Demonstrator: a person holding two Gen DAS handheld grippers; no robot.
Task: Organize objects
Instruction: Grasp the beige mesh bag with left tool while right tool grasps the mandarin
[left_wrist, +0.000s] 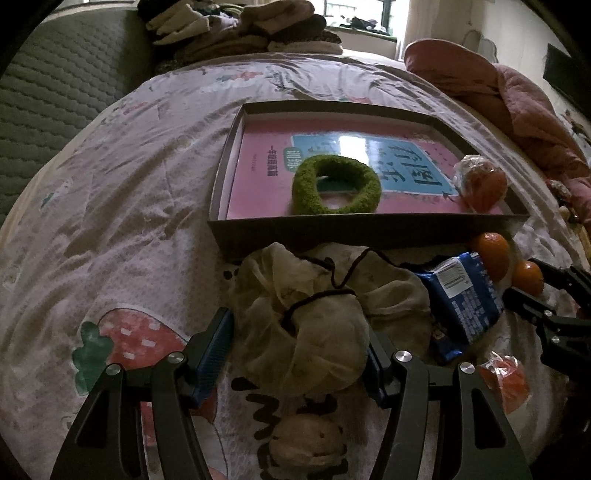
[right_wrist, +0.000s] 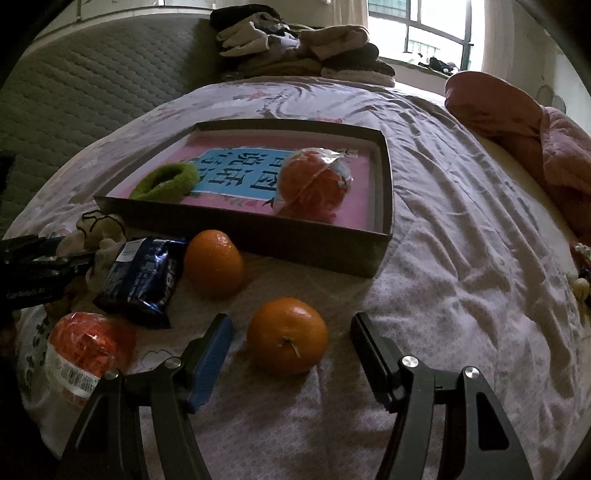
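Note:
A shallow cardboard box (left_wrist: 354, 230) (right_wrist: 236, 236) lies on the bed, holding a pink book, a green scrunchie (left_wrist: 336, 190) (right_wrist: 166, 182) and a wrapped orange item (left_wrist: 484, 184) (right_wrist: 314, 184). My left gripper (left_wrist: 299, 347) is open, its fingers on either side of a cream mesh scrunchie (left_wrist: 317, 332) in front of the box. My right gripper (right_wrist: 291, 343) is open around an orange (right_wrist: 287, 336). A second orange (right_wrist: 213, 263) (left_wrist: 491, 254), a blue snack packet (right_wrist: 142, 280) (left_wrist: 463, 299) and another wrapped orange item (right_wrist: 86, 343) (left_wrist: 504, 380) lie nearby.
The bed has a strawberry-print sheet (left_wrist: 110, 221). Folded clothes (right_wrist: 295, 51) are piled at the headboard. A pink quilt (right_wrist: 535, 140) is bunched at the right. A small beige plush (left_wrist: 306, 439) lies under my left gripper.

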